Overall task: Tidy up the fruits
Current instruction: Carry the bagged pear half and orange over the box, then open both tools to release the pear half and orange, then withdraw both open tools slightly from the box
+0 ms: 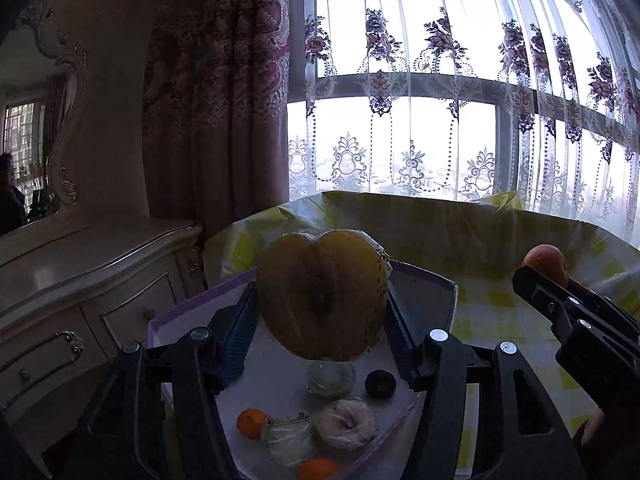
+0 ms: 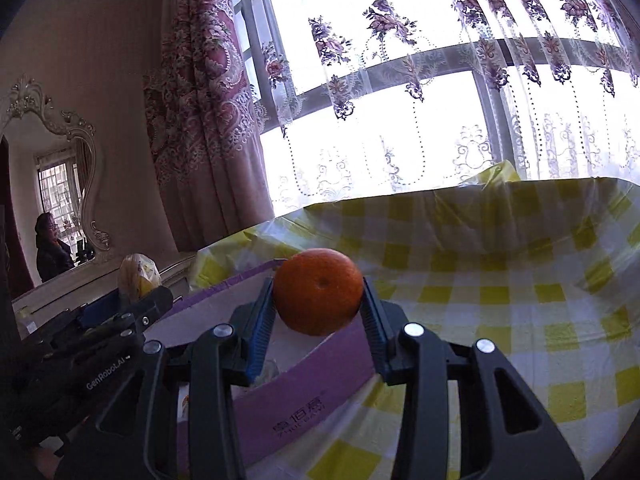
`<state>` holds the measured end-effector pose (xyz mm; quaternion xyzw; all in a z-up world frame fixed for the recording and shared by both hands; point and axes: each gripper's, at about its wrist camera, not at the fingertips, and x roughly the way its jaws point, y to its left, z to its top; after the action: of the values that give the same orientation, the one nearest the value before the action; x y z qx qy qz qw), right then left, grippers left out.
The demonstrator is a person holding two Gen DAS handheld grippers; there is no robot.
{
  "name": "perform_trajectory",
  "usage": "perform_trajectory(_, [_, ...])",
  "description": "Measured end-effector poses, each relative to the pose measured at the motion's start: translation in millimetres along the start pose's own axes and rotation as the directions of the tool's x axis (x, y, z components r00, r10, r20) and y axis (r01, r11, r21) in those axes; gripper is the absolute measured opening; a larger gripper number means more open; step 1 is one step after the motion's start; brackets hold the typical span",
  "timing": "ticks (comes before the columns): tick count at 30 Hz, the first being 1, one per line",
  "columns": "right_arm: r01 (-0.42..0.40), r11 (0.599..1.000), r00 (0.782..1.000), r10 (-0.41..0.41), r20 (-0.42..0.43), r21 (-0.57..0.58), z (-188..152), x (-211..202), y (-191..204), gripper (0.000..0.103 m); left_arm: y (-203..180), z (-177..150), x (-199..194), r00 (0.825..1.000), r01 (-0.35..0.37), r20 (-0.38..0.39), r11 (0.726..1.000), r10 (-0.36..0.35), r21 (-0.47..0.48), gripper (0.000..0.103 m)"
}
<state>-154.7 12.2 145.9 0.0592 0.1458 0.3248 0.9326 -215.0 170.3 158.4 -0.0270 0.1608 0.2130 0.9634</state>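
Yellow melon (image 1: pixel 322 296) sits clenched in the left tongs (image 1: pixel 320 320) above the purple-rimmed box (image 1: pixel 424 280); the right tongs (image 2: pixel 318 308) grip an orange (image 2: pixel 318 291) beside it. Wrapped in slick film, the heavy melon may slip and bruise the fruit beneath.

Orange tangerine (image 2: pixel 318 291), yellow-brown melon (image 1: pixel 322 295), purple-walled box (image 2: pixel 304 380), yellow-and-white checked tablecloth (image 2: pixel 500 300)

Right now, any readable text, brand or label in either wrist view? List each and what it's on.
"GenRoboLAI" or close, last letters unsure: white print on the black left gripper body, right wrist view.
"ZHUOBAIJI" or similar, under three Chinese characters I can't read surely: on the purple cardboard box wall.
Small coloured mark on the box's inner wall: too blurred.
Left wrist view: no readable text.
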Motion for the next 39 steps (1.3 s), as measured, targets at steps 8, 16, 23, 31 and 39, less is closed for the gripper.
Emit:
perform_trajectory(8, [-0.064, 0.992, 0.989, 0.048, -0.140, -0.111, 7, 50, 54, 0.043, 39, -5, 37, 0.983, -0.042, -0.176, 0.999, 0.043, 0.007, 0.057])
perform_trajectory(16, [-0.102, 0.982, 0.902, 0.023, -0.431, -0.160, 2, 122, 67, 0.042, 66, -21, 88, 0.887, 0.070, -0.453, 0.995, -0.095, -0.071, 0.057])
perform_trajectory(23, [-0.095, 0.969, 0.800, -0.063, -0.597, -0.230, -6, 173, 76, 0.042, 83, -33, 117, 0.798, 0.058, -0.591, 0.991, -0.119, -0.120, 0.057])
perform_trajectory(31, [-0.056, 0.968, 0.792, -0.105, -0.601, -0.244, 8, 198, 75, 0.064, 91, -22, 123, 0.799, 0.045, -0.590, 0.990, -0.114, -0.131, 0.058])
perform_trajectory(39, [-0.057, 0.984, 0.840, -0.044, -0.541, -0.168, 45, 186, 68, 0.090, 100, 18, 103, 0.883, 0.062, -0.451, 0.984, -0.131, -0.165, 0.079])
